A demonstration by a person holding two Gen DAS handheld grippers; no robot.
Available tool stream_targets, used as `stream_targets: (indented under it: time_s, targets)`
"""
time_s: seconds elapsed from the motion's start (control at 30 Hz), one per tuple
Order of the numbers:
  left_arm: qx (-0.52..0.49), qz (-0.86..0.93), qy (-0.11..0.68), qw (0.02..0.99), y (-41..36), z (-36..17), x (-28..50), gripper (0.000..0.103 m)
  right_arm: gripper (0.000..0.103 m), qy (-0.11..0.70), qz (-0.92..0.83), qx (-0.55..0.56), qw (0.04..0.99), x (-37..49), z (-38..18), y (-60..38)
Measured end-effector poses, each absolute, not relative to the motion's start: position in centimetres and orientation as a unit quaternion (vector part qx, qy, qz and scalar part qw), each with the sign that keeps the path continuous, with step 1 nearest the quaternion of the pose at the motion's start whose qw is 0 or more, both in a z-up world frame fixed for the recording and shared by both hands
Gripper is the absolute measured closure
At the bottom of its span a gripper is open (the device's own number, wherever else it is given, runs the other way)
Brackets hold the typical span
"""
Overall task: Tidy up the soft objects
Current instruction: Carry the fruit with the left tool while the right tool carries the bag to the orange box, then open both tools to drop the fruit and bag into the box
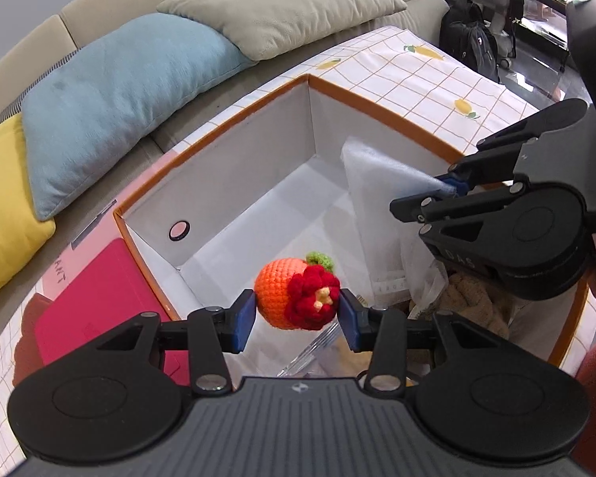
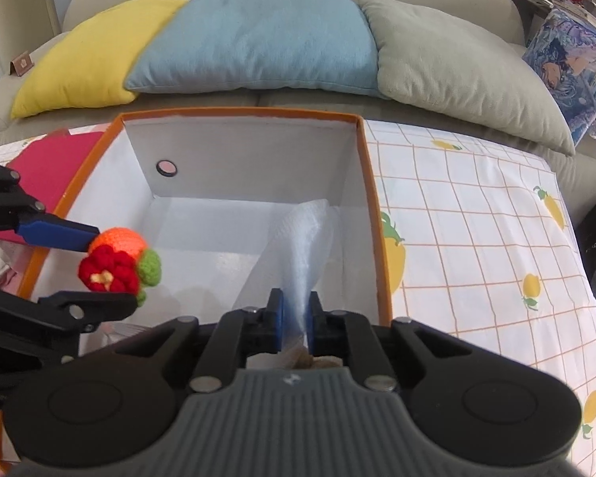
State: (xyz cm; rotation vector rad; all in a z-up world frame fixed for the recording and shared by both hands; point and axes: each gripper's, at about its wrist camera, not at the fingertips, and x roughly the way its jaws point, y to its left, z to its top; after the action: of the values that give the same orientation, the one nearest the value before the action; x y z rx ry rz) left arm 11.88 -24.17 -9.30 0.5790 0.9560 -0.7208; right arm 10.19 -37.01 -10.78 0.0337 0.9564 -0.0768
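My left gripper [image 1: 297, 316] is shut on an orange crocheted ball with a red flower and green leaf [image 1: 294, 296], held above the open orange-rimmed white box [image 1: 234, 119]. The ball also shows in the right wrist view [image 2: 117, 262], at the left over the box [image 2: 371, 198]. My right gripper [image 2: 296, 320] is shut on a thin white wrapping sheet [image 2: 304, 246] and lifts it up from the box's right side; that gripper shows in the left wrist view [image 1: 445, 194] with the sheet [image 1: 377, 183]. A brown plush thing [image 1: 473, 302] lies under the sheet.
The box stands on a checked fruit-print cloth [image 2: 476, 214]. A pink flat lid or folder [image 1: 99, 318] lies left of the box. A sofa behind holds yellow [image 2: 87, 59], blue [image 2: 254, 47] and grey-green [image 2: 457, 63] cushions.
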Motion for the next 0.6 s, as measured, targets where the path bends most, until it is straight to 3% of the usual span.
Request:
stream_targets:
  time_s: [0.1,0.23,0.5,0.6]
  targets:
    - [0.262,-0.333,0.445,0.789,-23.8,-9.3,11.9,0.049,0.09,0.462,-0.04,0.015,0.886,10.1,-10.8,-37.1]
    - [0.249,-0.341,0.434,0.796,-23.4,-8.5,11.6,0.046,0.072,0.461,-0.043,0.011,0.886,9.9,-10.4,-36.8]
    - [0.226,-0.342,0.391,0.824,-21.4,-5.1,9.8,0.044,0.067,0.444,-0.051,0.009,0.894,8.6,-7.8,-35.9]
    - [0.211,-0.336,0.372,0.839,-19.9,-3.3,9.0,0.044,0.06,0.428,-0.059,0.013,0.902,7.6,-6.1,-35.5]
